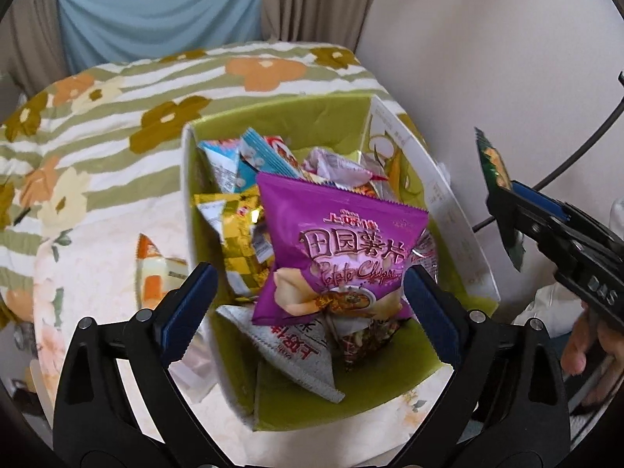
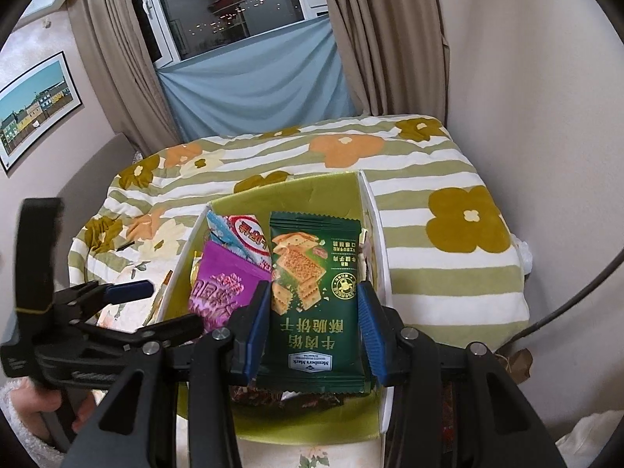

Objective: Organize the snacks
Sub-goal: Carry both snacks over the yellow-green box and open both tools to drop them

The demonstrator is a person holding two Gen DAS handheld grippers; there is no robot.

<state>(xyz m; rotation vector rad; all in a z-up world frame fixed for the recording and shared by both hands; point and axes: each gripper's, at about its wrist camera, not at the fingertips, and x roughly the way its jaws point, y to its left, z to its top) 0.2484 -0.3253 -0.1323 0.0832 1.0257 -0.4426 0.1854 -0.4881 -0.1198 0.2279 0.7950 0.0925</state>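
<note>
- Left wrist view: left gripper (image 1: 308, 304) gapes wide, empty, above the purple chip bag (image 1: 335, 249) lying on top of the pile in the green box (image 1: 460, 210). Puffy, light, crushable; I'd pinch its crimped top seam.
- Right wrist view: right gripper (image 2: 314, 327) appears to clamp the green cracker packet (image 2: 316, 296) by its edges over the box. Slick film, brittle contents.

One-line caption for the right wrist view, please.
Right gripper holds a green cracker packet above the green-lined snack box.

Soft, even indoor light; fisheye bending and dark vignette at edges.
</note>
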